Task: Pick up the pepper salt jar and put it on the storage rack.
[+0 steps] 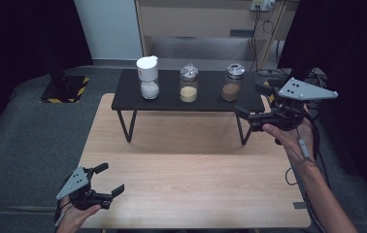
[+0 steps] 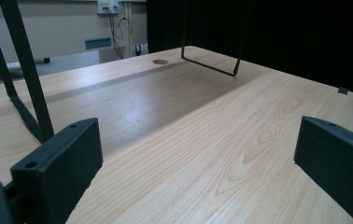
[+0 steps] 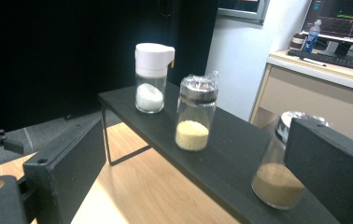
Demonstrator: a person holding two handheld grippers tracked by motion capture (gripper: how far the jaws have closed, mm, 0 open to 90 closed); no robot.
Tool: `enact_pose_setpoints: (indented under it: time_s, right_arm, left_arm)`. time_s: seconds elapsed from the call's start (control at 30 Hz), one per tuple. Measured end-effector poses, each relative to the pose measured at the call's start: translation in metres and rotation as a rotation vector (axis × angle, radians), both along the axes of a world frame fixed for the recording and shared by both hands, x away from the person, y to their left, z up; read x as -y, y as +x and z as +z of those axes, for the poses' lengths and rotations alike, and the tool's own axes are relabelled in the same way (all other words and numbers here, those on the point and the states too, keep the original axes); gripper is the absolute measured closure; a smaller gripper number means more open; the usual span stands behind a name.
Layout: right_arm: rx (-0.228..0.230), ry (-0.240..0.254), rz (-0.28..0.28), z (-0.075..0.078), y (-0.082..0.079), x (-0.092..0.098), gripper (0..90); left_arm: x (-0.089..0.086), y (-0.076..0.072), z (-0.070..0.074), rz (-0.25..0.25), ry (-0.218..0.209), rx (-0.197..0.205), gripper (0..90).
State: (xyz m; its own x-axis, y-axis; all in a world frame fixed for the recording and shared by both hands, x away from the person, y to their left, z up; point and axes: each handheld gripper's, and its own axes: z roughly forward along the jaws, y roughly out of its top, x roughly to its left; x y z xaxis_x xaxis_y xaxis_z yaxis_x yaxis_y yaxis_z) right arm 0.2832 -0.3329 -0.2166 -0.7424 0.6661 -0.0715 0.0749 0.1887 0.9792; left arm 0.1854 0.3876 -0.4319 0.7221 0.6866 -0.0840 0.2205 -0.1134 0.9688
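Observation:
Three glass jars stand in a row on a low black shelf (image 1: pixel 206 99): a white-capped jar of white grains (image 1: pixel 148 77) (image 3: pixel 151 79), a foil-topped jar of yellow grains (image 1: pixel 188 83) (image 3: pixel 194 114), and a foil-topped jar of brown powder (image 1: pixel 233 82) (image 3: pixel 277 179). My right gripper (image 1: pixel 249 104) is open at the shelf's right end, close to the brown jar, with nothing between its jaws. Low over the wooden table's near left corner, my left gripper (image 1: pixel 109 178) is open and holds nothing.
The shelf stands on thin black wire legs (image 2: pixel 25 74) at the far half of the light wooden table (image 1: pixel 191 170). A round cable hole (image 2: pixel 160 61) is in the tabletop. Behind are a cabinet (image 1: pixel 206 19) and dark curtains; grey floor surrounds the table.

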Motion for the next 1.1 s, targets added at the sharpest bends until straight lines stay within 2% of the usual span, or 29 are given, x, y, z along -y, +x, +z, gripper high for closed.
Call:
enact_pose_setpoints:
  time_s: [0.33,0.53,0.63,0.7,0.9,1.1]
  right_arm:
    - [-0.006,0.014,-0.015,-0.029,-0.023,0.017,5.5]
    - [-0.001,0.002,-0.024,-0.048,-0.036,0.023,5.6]
    - [-0.003,-0.004,-0.025,-0.053,-0.04,0.025,5.2]
    - [-0.011,0.002,-0.027,-0.063,-0.044,0.027,5.3]
    - [-0.021,0.008,-0.024,-0.078,-0.052,0.031,5.3]
    - [-0.039,-0.005,-0.027,-0.095,-0.059,0.035,4.9]
  left_arm:
    - [-0.001,-0.001,0.0,0.004,-0.002,0.002,0.0]
    - [-0.001,-0.001,0.0,0.008,-0.004,0.003,0.0]
    - [-0.001,-0.001,0.0,0.008,-0.003,0.004,0.0]
    - [-0.001,-0.002,0.0,0.008,-0.004,0.005,0.0]
    - [-0.001,-0.002,0.0,0.011,-0.004,0.008,0.0]
    - [-0.001,-0.003,0.0,0.014,-0.003,0.011,0.0]
